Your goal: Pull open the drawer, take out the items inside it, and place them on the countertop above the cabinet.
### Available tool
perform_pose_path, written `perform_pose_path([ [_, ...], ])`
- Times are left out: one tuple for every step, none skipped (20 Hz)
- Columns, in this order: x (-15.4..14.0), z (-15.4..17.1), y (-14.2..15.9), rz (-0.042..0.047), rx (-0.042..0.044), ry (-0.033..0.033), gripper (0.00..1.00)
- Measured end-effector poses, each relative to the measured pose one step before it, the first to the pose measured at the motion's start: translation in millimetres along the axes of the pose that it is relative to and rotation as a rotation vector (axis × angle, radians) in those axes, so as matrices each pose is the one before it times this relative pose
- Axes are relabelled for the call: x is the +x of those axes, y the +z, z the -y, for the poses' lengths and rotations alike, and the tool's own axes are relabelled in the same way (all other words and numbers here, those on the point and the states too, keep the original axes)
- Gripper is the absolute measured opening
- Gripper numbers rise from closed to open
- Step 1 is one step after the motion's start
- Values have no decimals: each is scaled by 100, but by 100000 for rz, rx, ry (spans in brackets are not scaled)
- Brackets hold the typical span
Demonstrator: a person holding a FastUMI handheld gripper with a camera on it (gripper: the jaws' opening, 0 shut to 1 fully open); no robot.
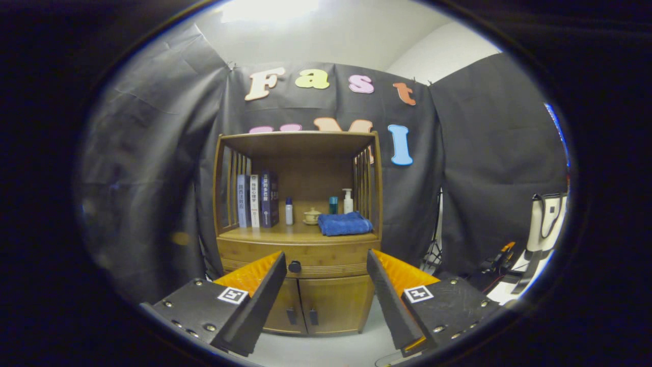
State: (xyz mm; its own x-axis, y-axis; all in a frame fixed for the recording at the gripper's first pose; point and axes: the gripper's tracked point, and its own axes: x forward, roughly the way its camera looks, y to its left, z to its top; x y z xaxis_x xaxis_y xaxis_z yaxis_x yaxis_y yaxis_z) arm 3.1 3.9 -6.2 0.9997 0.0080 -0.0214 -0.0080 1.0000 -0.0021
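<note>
A wooden cabinet point(298, 229) is seen standing against the booth's black cloth wall, well beyond the fingers and framed between them. Its upper part is formed by an open shelf with slatted sides, and the flat surface of that shelf, the countertop point(270, 233), is laid above the drawer. The drawer point(326, 255) is seen shut, flush with the cabinet front, and its dark round knob point(295, 266) is placed just beside the tip of the left finger in the view, though clearly farther off. Two closed doors point(318, 303) are found below the drawer. On the countertop, three books point(257, 200) are stood upright at the left side, and a folded blue towel point(345, 224) is laid at the right. Between them, toward the back, a small white bottle point(289, 211), a little lidded cup point(311, 215), a teal container point(333, 205) and a pump bottle point(348, 201) are set. The gripper point(326, 267) is held with its fingers spread wide apart, and nothing is gripped between them. Whatever lies inside the drawer is hidden.
</note>
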Motion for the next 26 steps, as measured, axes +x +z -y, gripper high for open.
perform_pose_path([
  [139,-67,-187,-636,-183,179,95],
  [-26,-132,0,-185,-54,173,95],
  [85,-28,-111,-219,41,64,95],
  [66,-30,60,-104,179,-13,95],
  [69,85,-122,-154,208,-272,95],
  [166,108,-141,-353,241,-436,95],
  [173,67,-209,-542,283,-276,95],
  [348,-27,-209,-835,229,-31,95],
  [293,-115,-300,-691,100,199,95],
  [498,34,-125,-603,-104,-544,95],
  [775,393,-123,-266,-224,-1875,95],
  [735,78,-27,-76,13,-1530,95],
  [1022,-256,-77,-40,218,-915,95],
  [1080,-484,-121,-364,33,-459,95],
  [1303,-520,-397,-1043,-361,-306,95],
  [1416,-507,-473,-1908,-914,-441,95],
  [1424,-673,-641,-2328,-894,-11,96],
  [1672,-1073,-565,-2034,-557,1707,96],
  [1724,-1462,-606,-2305,213,2792,96],
  [1702,-1084,-509,-1787,686,2479,96],
  [1952,-980,-789,-2554,691,2398,96],
  [1877,-788,-671,-2389,376,1897,96],
  [2159,-725,-842,-2309,343,1836,96],
  [1683,-585,-630,-1976,658,1276,96],
  [1527,-227,-827,-2929,713,502,96],
  [1615,4,-1086,-2905,798,928,96],
])
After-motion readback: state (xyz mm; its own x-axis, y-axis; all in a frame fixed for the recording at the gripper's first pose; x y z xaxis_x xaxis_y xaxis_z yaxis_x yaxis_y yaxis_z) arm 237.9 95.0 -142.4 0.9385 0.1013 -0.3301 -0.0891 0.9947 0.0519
